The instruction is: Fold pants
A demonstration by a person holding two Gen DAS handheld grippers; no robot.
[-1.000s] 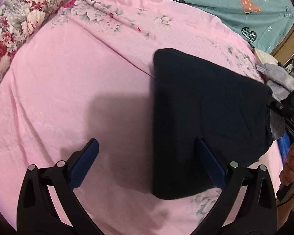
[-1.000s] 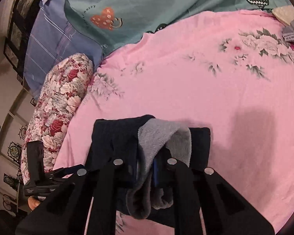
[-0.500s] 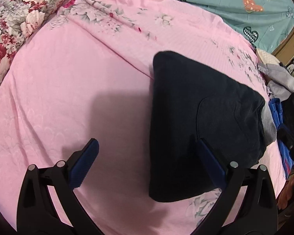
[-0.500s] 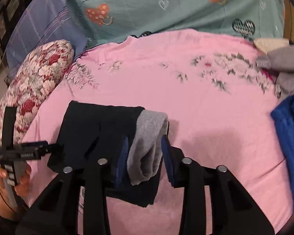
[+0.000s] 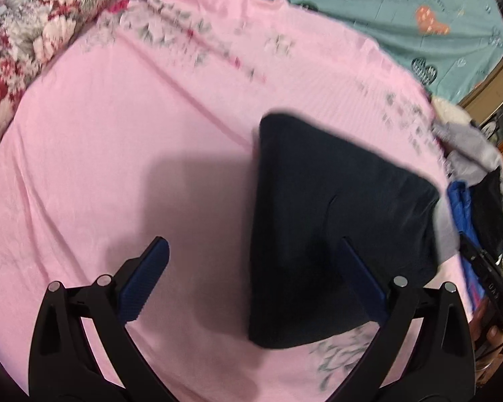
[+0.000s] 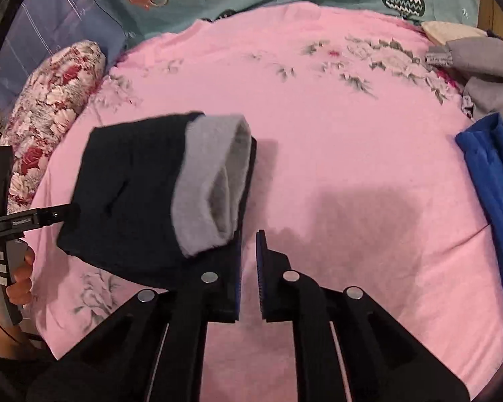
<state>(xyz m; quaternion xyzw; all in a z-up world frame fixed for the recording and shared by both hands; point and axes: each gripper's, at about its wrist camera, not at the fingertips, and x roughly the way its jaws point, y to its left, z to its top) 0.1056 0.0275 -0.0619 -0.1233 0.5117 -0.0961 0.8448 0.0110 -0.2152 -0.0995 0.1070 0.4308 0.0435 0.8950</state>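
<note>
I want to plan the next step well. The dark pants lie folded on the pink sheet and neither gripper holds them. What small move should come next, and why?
Probably tuck the grey lining flat with the right gripper. Its jaws have just closed on nothing beside the dark pants, and the lining bulges open at that edge. The left gripper is open.

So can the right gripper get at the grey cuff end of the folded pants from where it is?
Probably yes. The right gripper, jaws nearly shut and empty, sits just beside the grey cuff of the folded pants, with only bare pink sheet between them. It must reopen first.
</note>
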